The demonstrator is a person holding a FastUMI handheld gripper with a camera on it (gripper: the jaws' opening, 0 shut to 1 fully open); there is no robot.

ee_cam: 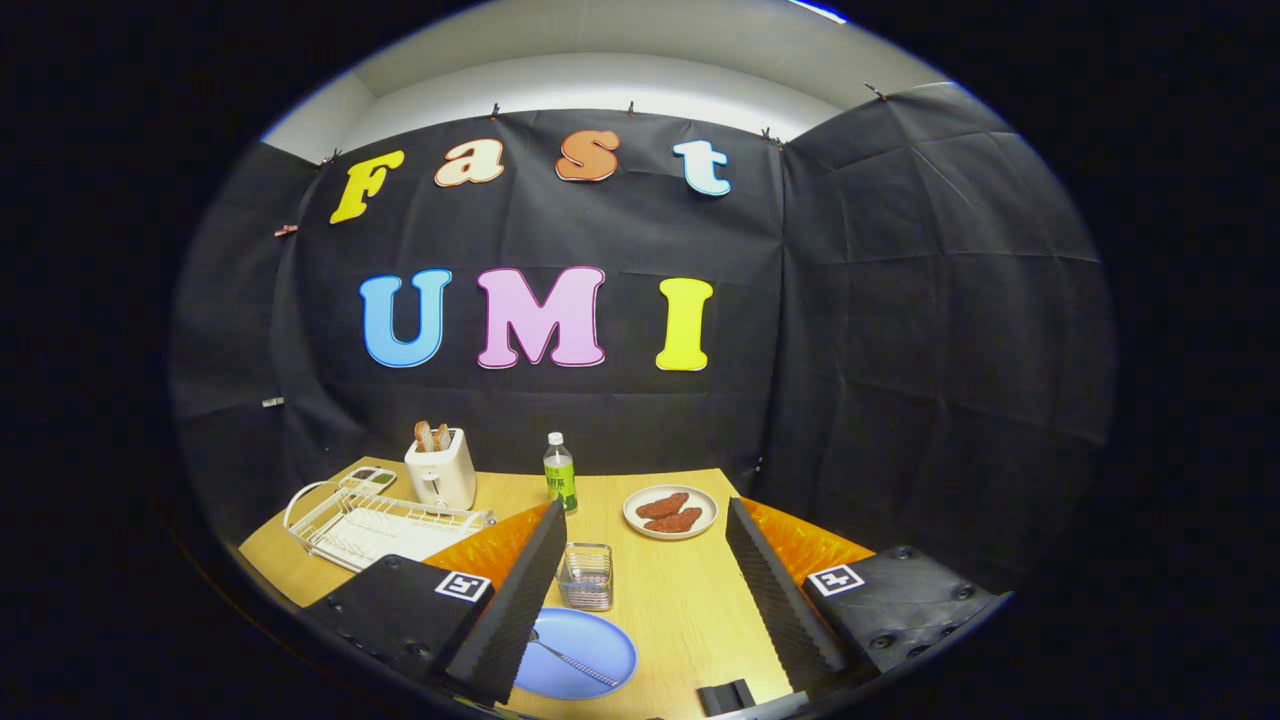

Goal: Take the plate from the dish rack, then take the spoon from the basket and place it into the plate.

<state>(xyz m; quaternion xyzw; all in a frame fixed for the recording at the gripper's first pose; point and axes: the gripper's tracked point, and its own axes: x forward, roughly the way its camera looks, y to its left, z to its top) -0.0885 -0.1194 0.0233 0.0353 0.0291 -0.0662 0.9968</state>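
The gripper (640,610), jaws spread wide and holding nothing, hangs above a wooden table (680,600). At lower centre a round blue plate (590,650) lies flat beside the left finger, a metal spoon (572,660) resting in it, its long axis running from upper left to lower right. A wire basket (586,577) stands just beyond; the white dish rack (370,525) sits lower left. The green bottle (560,475) carries a label too small to read.
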